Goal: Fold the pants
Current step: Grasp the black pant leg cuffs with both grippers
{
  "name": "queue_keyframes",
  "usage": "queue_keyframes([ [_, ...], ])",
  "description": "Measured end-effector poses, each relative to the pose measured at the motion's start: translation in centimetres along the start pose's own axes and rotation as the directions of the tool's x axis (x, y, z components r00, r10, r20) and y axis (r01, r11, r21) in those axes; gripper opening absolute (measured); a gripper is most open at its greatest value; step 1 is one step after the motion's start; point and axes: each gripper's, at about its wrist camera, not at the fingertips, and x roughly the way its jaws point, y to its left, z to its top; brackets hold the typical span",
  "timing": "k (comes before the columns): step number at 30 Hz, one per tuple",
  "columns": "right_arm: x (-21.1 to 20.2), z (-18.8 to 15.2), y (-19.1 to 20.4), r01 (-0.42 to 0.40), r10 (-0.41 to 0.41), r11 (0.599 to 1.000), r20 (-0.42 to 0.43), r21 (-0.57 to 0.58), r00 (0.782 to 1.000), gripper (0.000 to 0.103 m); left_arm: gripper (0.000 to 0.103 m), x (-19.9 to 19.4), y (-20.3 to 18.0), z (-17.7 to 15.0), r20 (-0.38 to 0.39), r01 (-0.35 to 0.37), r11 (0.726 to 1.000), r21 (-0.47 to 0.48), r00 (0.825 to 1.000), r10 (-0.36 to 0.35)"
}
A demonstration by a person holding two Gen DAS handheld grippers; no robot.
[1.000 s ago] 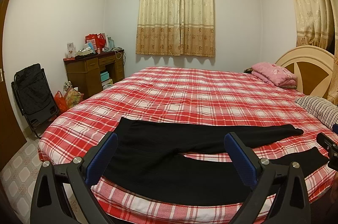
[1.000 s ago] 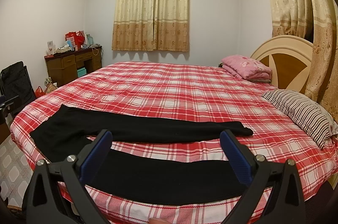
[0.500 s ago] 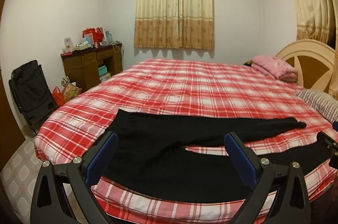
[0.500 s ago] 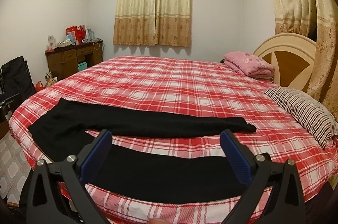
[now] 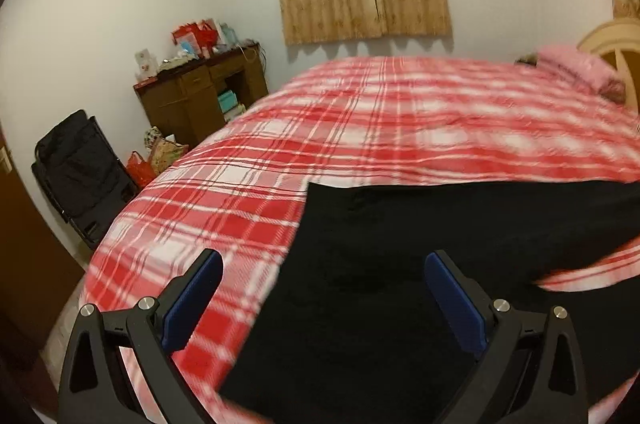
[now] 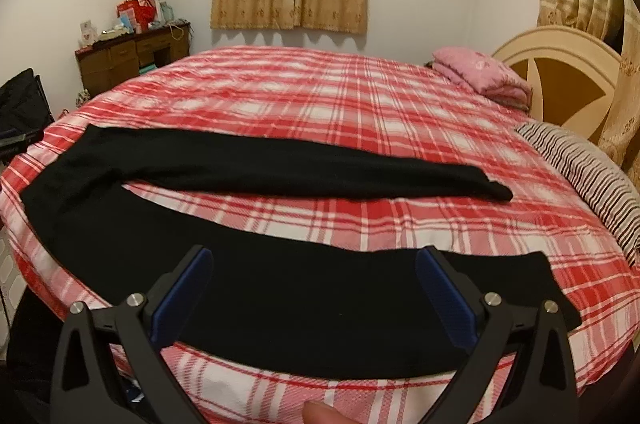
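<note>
My left gripper [image 5: 323, 276] stands with its jaws wide apart and nothing between the blue pads [image 5: 191, 304]. It hovers over the waist end of the black pants [image 5: 400, 264]; I cannot tell whether it touches the cloth. The pants lie flat on the red plaid bedspread [image 5: 360, 112], near the bed's front edge. This view is blurred, and the legs run out of frame on the right.

My right gripper [image 6: 314, 278] is likewise spread wide and holds nothing. It sits above the nearer leg of the pants [image 6: 300, 284], close to the cuff (contact not discernible). From this view the garment lies in an open V: waist at the left, far leg stretching to the right with its cuff free on the bedspread [image 6: 360, 104], near leg along the front edge.

The gripper bodies hide part of the near leg. A fingertip [image 6: 320, 414] shows at the bottom edge, mostly cut off. Further right, a striped pillow [image 6: 592, 176] is cut by the frame.
</note>
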Motion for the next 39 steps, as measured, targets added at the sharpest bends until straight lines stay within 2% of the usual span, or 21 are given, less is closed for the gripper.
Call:
queue_keyframes([
  [4,1.5,-0.4,-0.3,0.034,-0.034,0.999,-0.027,-0.008,0.999,0.103,0.102,5.7,1.8,2.1,-0.073,0.048,0.998,-0.030,0.996,-0.050],
  [8,2.8,-0.6,-1.0,0.042,-0.041,0.999,-0.052,0.016,0.998,0.103,0.101,10.4,1.5,3.5,-0.121,0.083,0.996,-0.031,0.989,-0.087],
  [9,3.1,-0.6,-1.2,0.043,-0.041,0.999,-0.058,0.024,0.997,0.103,0.094,11.7,1.4,3.8,-0.140,0.084,0.996,-0.031,0.986,-0.088],
  [10,3.3,-0.6,-1.3,0.044,-0.042,0.999,-0.060,0.028,0.997,0.103,0.079,12.6,1.3,4.1,-0.153,0.088,0.996,-0.027,0.984,-0.091],
  [12,4.0,-0.4,-1.7,0.056,-0.054,0.998,-0.070,0.030,0.996,0.103,0.066,14.5,1.4,4.4,-0.197,0.124,0.992,-0.036,0.972,-0.128],
  [13,4.2,-0.3,-2.0,0.063,-0.061,0.998,-0.074,0.028,0.995,0.103,0.065,15.6,1.5,4.4,-0.222,0.129,0.991,-0.040,0.966,-0.135],
  [15,4.7,-0.1,-2.4,0.073,-0.070,0.997,-0.081,0.024,0.994,0.100,0.058,16.7,1.7,4.2,-0.233,0.109,0.994,-0.030,0.966,-0.113],
  [19,5.4,0.7,-4.2,0.083,-0.079,0.996,-0.095,0.044,0.992,0.096,0.056,18.0,2.1,3.7,-0.253,0.143,0.988,-0.063,0.955,-0.154],
  [23,6.6,1.9,-7.0,0.067,-0.053,0.992,-0.131,0.103,0.990,0.074,0.056,18.5,2.6,3.4,-0.265,0.162,0.980,-0.117,0.946,-0.187],
  [28,7.6,3.7,-12.2,0.122,-0.098,0.977,-0.139,0.176,0.985,0.072,0.057,19.0,2.8,3.7,-0.293,0.171,0.976,-0.134,0.934,-0.204],
  [30,8.4,4.2,-14.1,0.140,-0.109,0.969,-0.158,0.203,0.981,0.072,0.056,18.8,2.7,3.9,-0.283,0.166,0.979,-0.121,0.939,-0.194],
  [32,9.4,4.7,-16.9,0.163,-0.121,0.957,-0.180,0.240,0.976,0.072,0.050,18.5,2.2,4.0,-0.263,0.158,0.983,-0.089,0.949,-0.176],
  [33,9.9,4.9,-18.4,0.177,-0.129,0.949,-0.190,0.262,0.973,0.072,0.036,18.4,2.1,4.0,-0.254,0.173,0.981,-0.089,0.948,-0.190],
  [34,10.2,5.0,-19.3,0.188,-0.136,0.944,-0.198,0.272,0.971,0.071,0.032,18.3,2.0,4.1,-0.245,0.181,0.979,-0.092,0.949,-0.198],
  [37,12.0,6.0,-23.1,0.229,-0.160,0.924,-0.235,0.305,0.959,0.067,0.021,18.4,1.6,4.2,-0.245,0.194,0.977,-0.083,0.947,-0.209],
  [39,13.2,6.6,-25.1,0.241,-0.159,0.915,-0.260,0.323,0.952,0.066,0.020,18.6,1.6,4.3,-0.249,0.200,0.976,-0.086,0.944,-0.216],
])
